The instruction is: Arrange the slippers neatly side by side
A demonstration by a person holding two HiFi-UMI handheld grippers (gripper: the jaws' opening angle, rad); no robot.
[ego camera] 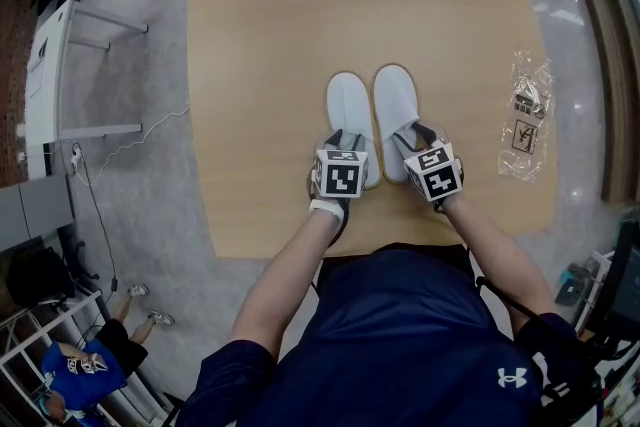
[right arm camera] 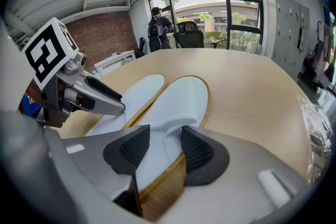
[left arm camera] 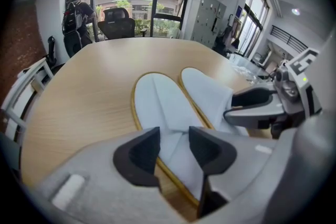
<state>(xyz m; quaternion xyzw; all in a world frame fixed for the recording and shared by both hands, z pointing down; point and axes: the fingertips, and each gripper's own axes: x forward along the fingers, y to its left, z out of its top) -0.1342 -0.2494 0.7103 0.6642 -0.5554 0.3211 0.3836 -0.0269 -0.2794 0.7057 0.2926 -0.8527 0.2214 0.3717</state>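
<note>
Student: Slippers first: where do they lie?

Tutor: Both rest flat on the wooden table, toward the edge nearest the person. The left slipper lies just beside the right slipper, and their inner edges almost touch along the whole length.

Student: Orientation?

Tutor: The long axes run nearly parallel, straight away from the person. Toes point to the far side of the table and heels toward the person. The right toe sits very slightly farther out than the left.

Student: And the claws?

Tutor: The left gripper is clamped on the upper of the left slipper, in its heel-side half. White cloth fills the gap between the pads, and a crease runs forward from them. The right gripper pinches the right slipper in the same place, where the cloth humps up between its pads.

Student: How should such a slipper handle?

Tutor: Probably very light and floppy, being thin cloth with a slim sole edged in yellowish trim. Held by the upper alone, the sole would likely sag or swing. It should slide easily on the smooth tabletop, so a low drag suits it. A firmer hold would take the upper's rear edge together with the sole. Breakage seems no concern, though creasing may be
</note>
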